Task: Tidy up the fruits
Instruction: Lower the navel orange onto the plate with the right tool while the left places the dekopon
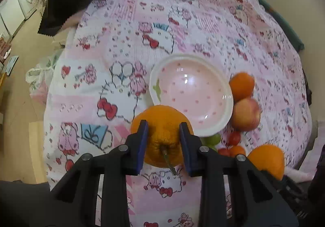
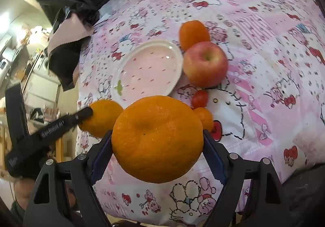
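In the left wrist view, the left gripper (image 1: 163, 125) fills the lower centre of the frame, its 2 blue pads clamped on a stemmed orange (image 1: 161, 135) from either side; the stem points toward the camera. Just beyond the orange, touching or overlapping its upper right edge in the picture, sits a pink-spotted plate (image 1: 221, 123) on the patterned pink cloth (image 1: 91, 84) that covers the bench. Green grapes (image 1: 212, 139) peek out at the plate's lower right rim, with small red tomatoes (image 1: 233, 138) and a small orange fruit (image 1: 236, 150) next to them. An apple (image 1: 245, 114) rests against the plate's right rim, and a mandarin (image 1: 241, 85) lies just above it. At the lower right edge is another large orange (image 1: 268, 158). A black and pink fabric (image 1: 67, 3) hangs at the upper left.

In the right wrist view, the right gripper (image 2: 157, 141) at the lower centre is clamped on that large orange (image 2: 157, 138), its jaws set wide against the fruit's 2 sides. To the left, the left gripper (image 2: 89, 112) reaches in from the lower left with its orange (image 2: 103, 118) at its tip. Behind the large orange lie the small orange fruit (image 2: 205, 117) and a tomato (image 2: 200, 98), then the plate (image 2: 176, 58) at the centre, the apple (image 2: 205, 64) touching its right rim, and the mandarin (image 2: 194, 33) farthest back.
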Motion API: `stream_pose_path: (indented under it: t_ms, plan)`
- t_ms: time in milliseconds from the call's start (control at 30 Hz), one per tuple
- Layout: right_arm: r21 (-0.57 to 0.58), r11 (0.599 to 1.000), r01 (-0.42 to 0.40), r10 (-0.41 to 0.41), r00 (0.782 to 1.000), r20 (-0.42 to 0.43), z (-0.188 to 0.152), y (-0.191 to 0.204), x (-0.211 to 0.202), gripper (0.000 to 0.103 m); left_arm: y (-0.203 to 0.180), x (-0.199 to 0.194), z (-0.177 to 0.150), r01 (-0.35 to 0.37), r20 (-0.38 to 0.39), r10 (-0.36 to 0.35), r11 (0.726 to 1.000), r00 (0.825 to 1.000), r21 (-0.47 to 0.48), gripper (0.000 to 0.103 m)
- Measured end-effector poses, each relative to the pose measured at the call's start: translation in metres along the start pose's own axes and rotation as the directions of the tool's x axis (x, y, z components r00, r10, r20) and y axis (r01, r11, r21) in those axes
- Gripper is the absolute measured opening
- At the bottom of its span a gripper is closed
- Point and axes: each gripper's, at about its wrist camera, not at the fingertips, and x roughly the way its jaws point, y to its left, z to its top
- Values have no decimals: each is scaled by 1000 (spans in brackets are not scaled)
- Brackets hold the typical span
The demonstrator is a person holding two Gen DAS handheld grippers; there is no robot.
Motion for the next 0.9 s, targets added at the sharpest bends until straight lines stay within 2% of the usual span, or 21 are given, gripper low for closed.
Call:
stream_pose_path:
  t_ms: [200,400,500,533,567,600,700,733,800,900]
  plan:
    - [-3,999,-34,34,999,-30,31,4,2,85,-5,-1,31,26,4,-26,1000,1000,17,26]
    - [-82,997,5,-12,996,-84,83,9,27,85,-21,17,66,6,12,-7,997,1000,80,26]
    - [-126,992,24,-36,995,-97,106,14,48,85,-27,37,79,5,-10,-4,996,1000,94,25]
    - [-142,989,29,-44,993,-107,113,15,58,85,-29,44,83,7,-19,-5,995,1000,97,23]
    - [-165,986,31,-51,992,-115,119,16,68,85,-31,49,85,10,-21,-8,995,1000,102,6]
    - [-185,982,37,-61,991,-122,124,17,78,85,-33,54,88,6,-18,-4,994,1000,111,2]
    - [-222,974,46,-79,987,-138,135,19,105,85,-44,58,105,14,47,-21,989,999,148,1]
    - [-226,973,55,-89,986,-144,139,19,115,85,-48,63,108,-10,51,2,987,999,163,1]
    - [-238,968,78,-116,982,-149,142,19,128,85,-47,78,111,12,-11,-11,990,1000,142,1]
    - [-238,968,77,-121,977,-176,144,16,142,85,-42,80,116,37,-14,-36,993,999,116,1]
